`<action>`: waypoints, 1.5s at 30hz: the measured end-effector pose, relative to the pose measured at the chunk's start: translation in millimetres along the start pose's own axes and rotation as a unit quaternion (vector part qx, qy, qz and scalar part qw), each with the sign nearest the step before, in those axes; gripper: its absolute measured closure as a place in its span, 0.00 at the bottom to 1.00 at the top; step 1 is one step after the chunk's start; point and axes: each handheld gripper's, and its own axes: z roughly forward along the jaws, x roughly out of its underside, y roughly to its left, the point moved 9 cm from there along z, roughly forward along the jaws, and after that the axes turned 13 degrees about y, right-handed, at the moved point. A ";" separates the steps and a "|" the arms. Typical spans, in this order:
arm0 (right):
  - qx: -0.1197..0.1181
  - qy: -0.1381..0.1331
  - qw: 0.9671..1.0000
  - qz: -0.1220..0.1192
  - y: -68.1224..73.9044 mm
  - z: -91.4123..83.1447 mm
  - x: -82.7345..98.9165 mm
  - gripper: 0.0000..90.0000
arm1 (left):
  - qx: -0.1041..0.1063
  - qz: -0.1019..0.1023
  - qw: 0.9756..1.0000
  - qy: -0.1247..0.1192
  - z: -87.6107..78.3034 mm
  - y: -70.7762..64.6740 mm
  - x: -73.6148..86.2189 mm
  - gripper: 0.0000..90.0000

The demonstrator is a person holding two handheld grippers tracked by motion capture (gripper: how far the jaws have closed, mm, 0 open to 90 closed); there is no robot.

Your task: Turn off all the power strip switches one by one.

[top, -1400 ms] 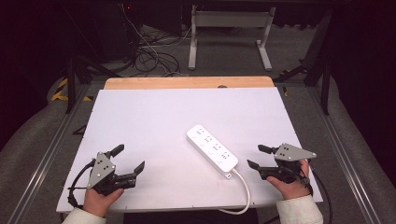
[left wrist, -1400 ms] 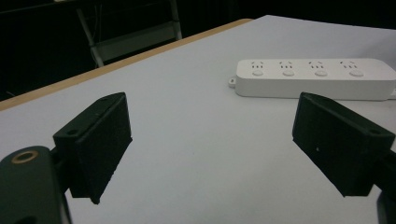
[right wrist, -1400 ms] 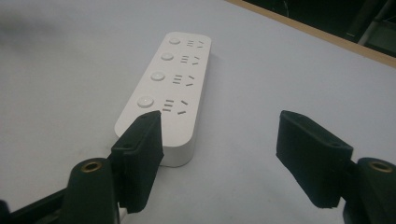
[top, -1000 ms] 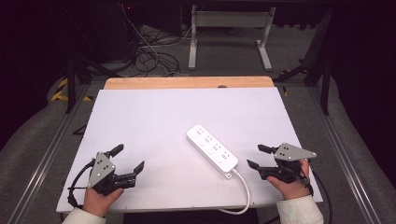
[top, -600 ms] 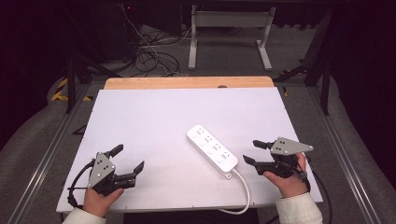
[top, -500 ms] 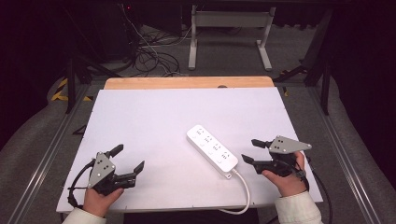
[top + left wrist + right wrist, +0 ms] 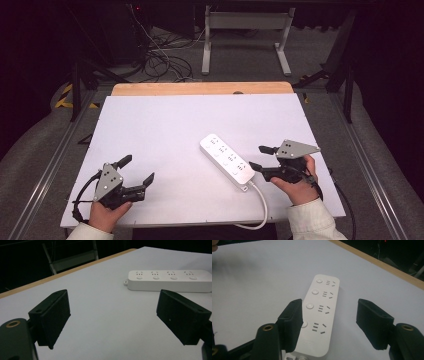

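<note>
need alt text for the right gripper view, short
A white power strip with four sockets and four round buttons lies on a white table, running away from the camera. The right gripper is open, its two black jaws standing to either side of the strip's near end.

Two hand-held grippers, both with jaws spread wide and nothing between them.

The left gripper [image 7: 134, 174] sits low in the person's left hand [image 7: 106, 216], its jaws parted, angled forward and to the right. The right gripper [image 7: 261, 158] is held in the right hand [image 7: 296, 189], jaws apart and pointing left, grey plate on top, a pale sleeve [image 7: 311, 222] behind the wrist.
</note>
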 end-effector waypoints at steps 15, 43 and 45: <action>-0.032 0.017 0.999 -0.021 13.7 15.5 -23.7 0.69 | -0.001 0.000 1.000 0.001 0.3 0.7 0.4 0.14; -0.054 0.183 0.982 -0.015 19.9 54.3 -12.4 1.00 | -0.004 -0.003 1.000 0.004 1.0 2.1 1.4 0.14; -0.057 0.193 0.979 -0.018 21.4 58.4 -10.3 1.00 | -0.004 -0.003 1.000 0.005 1.0 2.5 1.5 0.15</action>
